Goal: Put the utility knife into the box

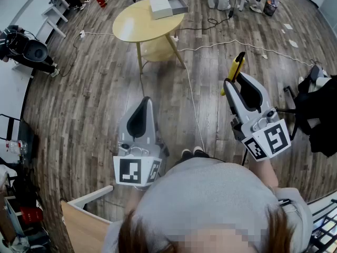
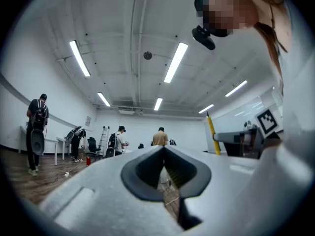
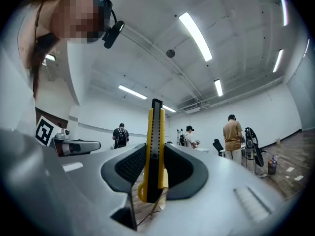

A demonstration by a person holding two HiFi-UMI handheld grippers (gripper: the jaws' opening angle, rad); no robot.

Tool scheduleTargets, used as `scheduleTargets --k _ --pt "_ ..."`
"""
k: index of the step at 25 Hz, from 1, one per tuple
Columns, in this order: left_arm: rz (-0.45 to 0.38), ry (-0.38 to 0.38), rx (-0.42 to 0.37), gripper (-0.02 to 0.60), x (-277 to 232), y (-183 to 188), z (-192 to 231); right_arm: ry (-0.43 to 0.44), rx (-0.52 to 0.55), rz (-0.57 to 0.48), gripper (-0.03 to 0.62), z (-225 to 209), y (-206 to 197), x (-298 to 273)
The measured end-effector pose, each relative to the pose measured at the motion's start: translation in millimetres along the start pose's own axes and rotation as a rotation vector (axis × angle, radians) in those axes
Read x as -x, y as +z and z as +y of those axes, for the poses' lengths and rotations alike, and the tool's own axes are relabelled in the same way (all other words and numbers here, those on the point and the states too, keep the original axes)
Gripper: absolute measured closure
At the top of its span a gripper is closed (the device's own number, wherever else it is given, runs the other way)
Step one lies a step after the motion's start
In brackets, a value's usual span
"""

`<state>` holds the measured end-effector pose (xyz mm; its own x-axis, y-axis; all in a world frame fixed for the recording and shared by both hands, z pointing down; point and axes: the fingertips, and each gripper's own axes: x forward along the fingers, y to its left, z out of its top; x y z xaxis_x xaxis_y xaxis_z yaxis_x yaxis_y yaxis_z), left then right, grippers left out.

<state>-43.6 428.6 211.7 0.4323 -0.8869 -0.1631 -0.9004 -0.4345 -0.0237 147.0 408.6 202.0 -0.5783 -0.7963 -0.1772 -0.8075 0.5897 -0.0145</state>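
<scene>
Your utility knife (image 3: 156,132) has a smooth yellow plastic shell with a black notched strip down it. The right gripper (image 3: 156,149) has matt grey plastic shells and ribbed, rubbery black pads (image 3: 129,164), and the left gripper (image 2: 164,149) looks the same. The floor (image 1: 95,99) is grainy wood plank. At twelve o'clock, the table (image 1: 131,28) is smooth pale wood and the box (image 1: 167,5) is matt white.

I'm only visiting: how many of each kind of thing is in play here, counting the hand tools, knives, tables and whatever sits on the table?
Grippers: 2, the left gripper and the right gripper
Utility knife: 1, yellow, clamped in the right gripper
Round table: 1
White box: 1, on the table
Grey tray: 1, beside the box
Total: 6
</scene>
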Motion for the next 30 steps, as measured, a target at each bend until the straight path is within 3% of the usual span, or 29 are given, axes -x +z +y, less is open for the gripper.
scheduleTargets --k 19,30 --pt "0.022 -0.003 -0.008 0.580 -2 -2 -12 0.003 -0.007 -0.018 0.473 -7 6 8" --pt "0.037 0.046 -0.013 0.580 -15 -14 -21 0.013 -0.052 -0.028 0.473 -37 1 16"
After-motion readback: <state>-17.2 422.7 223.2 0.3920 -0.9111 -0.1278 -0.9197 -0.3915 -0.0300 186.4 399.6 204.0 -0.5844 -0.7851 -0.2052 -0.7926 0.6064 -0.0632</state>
